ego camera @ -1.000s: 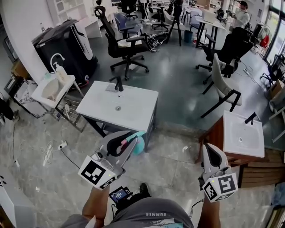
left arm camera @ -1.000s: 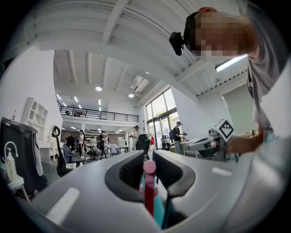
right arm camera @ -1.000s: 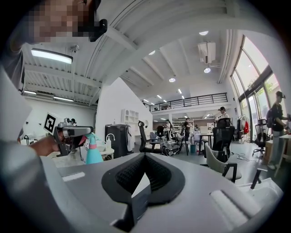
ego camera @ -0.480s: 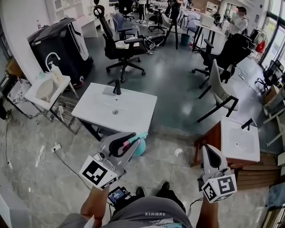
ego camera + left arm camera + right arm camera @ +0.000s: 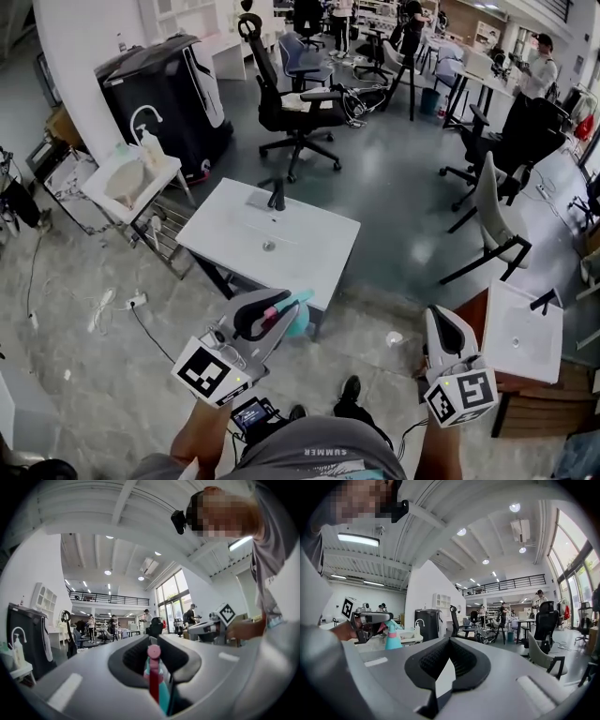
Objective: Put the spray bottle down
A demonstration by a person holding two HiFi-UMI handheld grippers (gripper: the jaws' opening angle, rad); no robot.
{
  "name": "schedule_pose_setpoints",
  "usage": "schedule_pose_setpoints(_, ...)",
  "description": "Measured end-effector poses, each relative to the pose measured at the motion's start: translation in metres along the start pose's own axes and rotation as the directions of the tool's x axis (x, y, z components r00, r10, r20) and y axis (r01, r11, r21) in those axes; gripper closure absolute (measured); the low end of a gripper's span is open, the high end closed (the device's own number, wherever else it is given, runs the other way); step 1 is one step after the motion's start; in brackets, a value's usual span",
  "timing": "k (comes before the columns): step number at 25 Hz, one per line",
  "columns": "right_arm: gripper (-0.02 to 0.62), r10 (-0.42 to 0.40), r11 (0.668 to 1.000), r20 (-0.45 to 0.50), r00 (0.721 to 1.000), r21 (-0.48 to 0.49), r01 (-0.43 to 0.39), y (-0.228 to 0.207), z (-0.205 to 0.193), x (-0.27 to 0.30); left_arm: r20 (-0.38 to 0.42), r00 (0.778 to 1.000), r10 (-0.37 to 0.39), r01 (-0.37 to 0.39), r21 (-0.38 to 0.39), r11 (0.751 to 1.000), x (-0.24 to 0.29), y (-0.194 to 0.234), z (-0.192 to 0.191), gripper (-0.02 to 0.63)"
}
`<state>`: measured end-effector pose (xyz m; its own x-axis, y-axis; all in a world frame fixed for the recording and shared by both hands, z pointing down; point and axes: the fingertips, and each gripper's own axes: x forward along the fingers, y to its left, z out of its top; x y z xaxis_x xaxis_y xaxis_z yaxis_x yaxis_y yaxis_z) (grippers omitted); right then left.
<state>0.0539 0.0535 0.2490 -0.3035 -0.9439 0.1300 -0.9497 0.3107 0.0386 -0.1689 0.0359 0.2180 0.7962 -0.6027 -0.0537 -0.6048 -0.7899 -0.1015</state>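
Open-plan workshop with a marbled floor (image 5: 84,375); a white basin worktop (image 5: 309,253) is seen ahead. The left hand-held gripper (image 5: 269,314) is clamped narrowly on the teal spray bottle (image 5: 296,317), which is held in the air just before the worktop's near edge. The right hand-held gripper (image 5: 448,323), well apart from it, is shown with jaws together and nothing between them. Office chairs (image 5: 295,108) are seen beyond.
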Motion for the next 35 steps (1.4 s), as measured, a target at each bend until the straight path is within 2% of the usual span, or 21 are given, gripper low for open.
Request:
schedule_pose_setpoints(7,0.595,0.09,0.996,-0.014,0.996,0.006,-0.09,-0.024,-0.007,0.046,-0.033,0.996,0.082,-0.082,-0.009,0.997,0.029,0.019,-0.016,0.551)
schedule_pose_setpoints(17,0.595,0.163,0.986,-0.019,0.986,0.024,-0.163,-0.076,-0.016,0.095,-0.065,0.986,0.153,-0.154,0.0,0.988,0.084,0.033,-0.027,0.55)
schedule_pose_setpoints(30,0.595,0.267,0.962,-0.009,0.964,0.055,-0.266,-0.151,-0.026,0.141,-0.099,0.961,0.258,-0.256,0.031,0.966,0.161,0.036,-0.033,0.551)
schedule_pose_setpoints(35,0.595,0.288,0.956,0.008,0.958,0.062,-0.288,-0.17,-0.031,0.15,-0.094,0.957,0.275,-0.275,0.017,0.961,0.179,0.035,-0.035,0.551)
